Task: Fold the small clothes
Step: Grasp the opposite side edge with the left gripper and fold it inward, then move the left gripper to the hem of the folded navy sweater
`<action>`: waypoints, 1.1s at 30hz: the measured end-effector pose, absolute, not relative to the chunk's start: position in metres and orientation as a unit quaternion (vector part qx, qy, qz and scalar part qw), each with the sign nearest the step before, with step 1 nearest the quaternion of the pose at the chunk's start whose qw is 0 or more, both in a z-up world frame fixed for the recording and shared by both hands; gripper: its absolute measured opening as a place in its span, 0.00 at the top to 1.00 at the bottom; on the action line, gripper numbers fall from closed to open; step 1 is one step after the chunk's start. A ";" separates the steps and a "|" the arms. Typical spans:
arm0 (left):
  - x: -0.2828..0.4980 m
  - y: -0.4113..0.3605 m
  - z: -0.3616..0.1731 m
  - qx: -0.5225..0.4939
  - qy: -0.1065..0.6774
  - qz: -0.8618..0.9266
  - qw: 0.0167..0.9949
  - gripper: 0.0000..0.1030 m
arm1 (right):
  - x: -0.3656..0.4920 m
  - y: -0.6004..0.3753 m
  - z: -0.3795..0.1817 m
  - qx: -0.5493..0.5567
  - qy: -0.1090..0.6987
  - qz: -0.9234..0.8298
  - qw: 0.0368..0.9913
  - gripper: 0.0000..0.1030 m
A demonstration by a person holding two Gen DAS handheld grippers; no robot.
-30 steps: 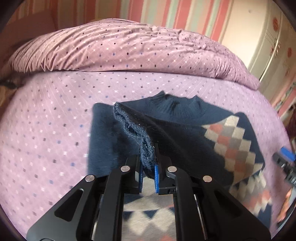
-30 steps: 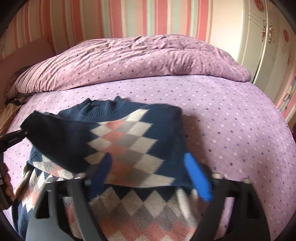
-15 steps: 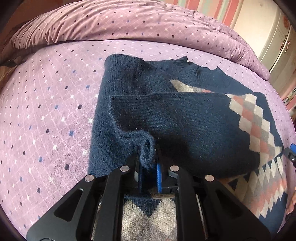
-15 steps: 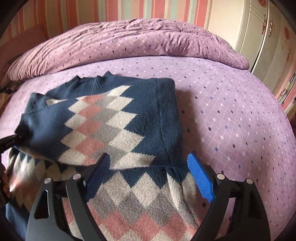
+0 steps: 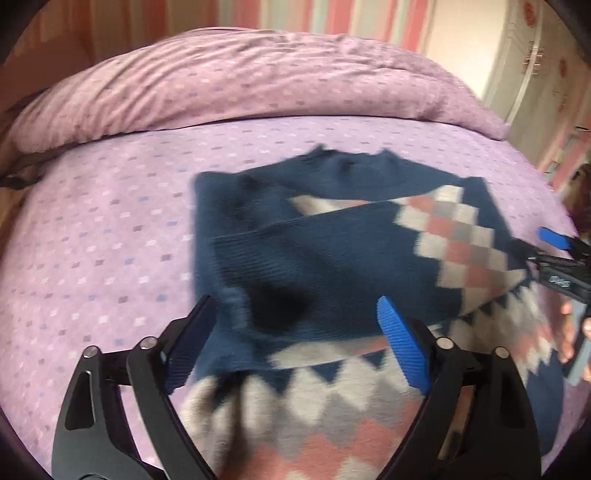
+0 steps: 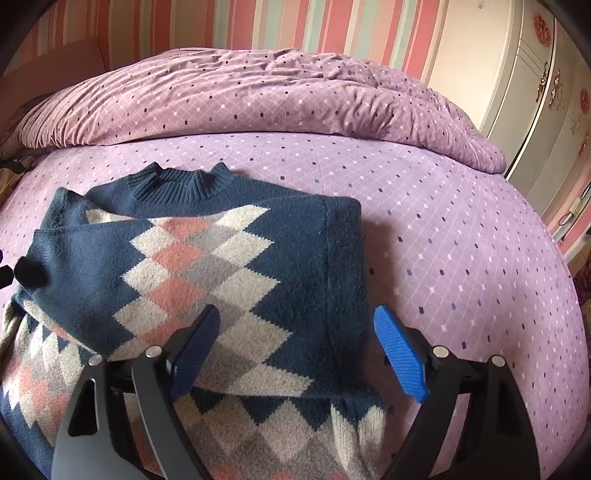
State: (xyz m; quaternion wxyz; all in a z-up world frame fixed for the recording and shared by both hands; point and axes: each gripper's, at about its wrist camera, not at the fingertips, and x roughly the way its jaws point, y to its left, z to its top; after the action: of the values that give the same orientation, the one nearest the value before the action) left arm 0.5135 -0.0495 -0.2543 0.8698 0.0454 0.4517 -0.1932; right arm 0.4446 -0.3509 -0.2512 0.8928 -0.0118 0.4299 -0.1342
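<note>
**Sweater lies on the bed, both claws spread wide**

The navy sweater (image 6: pixel 207 266), with its pink, grey and cream diamond pattern, lies flat on the purple dotted bedspread (image 6: pixel 443 229), collar pointing toward the rumpled duvet (image 6: pixel 258 96) at the head of the bed. Both sleeves are folded in across the chest, the patterned one on top. The left gripper (image 5: pixel 295 343) hangs just over the dark sleeve near the sweater's left edge, its blue pads far apart and holding nothing; that view is blurred. The right gripper (image 6: pixel 295 347) sits low over the sweater's right side, fingers spread as well, nothing between them. Beyond the bed stand a striped wall (image 6: pixel 258 26) and a cream wardrobe (image 6: pixel 524 92).
</note>
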 end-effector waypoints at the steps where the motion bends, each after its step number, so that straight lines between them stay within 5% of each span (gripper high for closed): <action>1: 0.514 -0.055 -0.256 0.046 0.451 -0.203 0.868 0.12 | 0.446 -0.350 -0.252 -0.013 0.431 -0.134 0.892 0.16; 6: 0.524 -0.080 -0.279 0.070 0.466 -0.206 0.858 0.12 | 0.448 -0.349 -0.258 -0.012 0.437 -0.128 0.890 0.23; 13: 0.532 -0.074 -0.310 0.080 0.493 -0.166 0.850 0.13 | 0.455 -0.355 -0.288 0.012 0.484 -0.112 0.868 0.65; 33: 0.548 -0.074 -0.321 0.049 0.514 -0.109 0.849 0.03 | 0.451 -0.361 -0.303 0.047 0.480 -0.119 0.868 0.63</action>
State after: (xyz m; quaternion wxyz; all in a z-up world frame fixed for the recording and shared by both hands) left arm 0.5478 -0.0739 -0.3210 0.8491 0.0488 0.5145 -0.1092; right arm 0.4509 -0.3612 -0.3031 0.8677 0.0474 0.4804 -0.1190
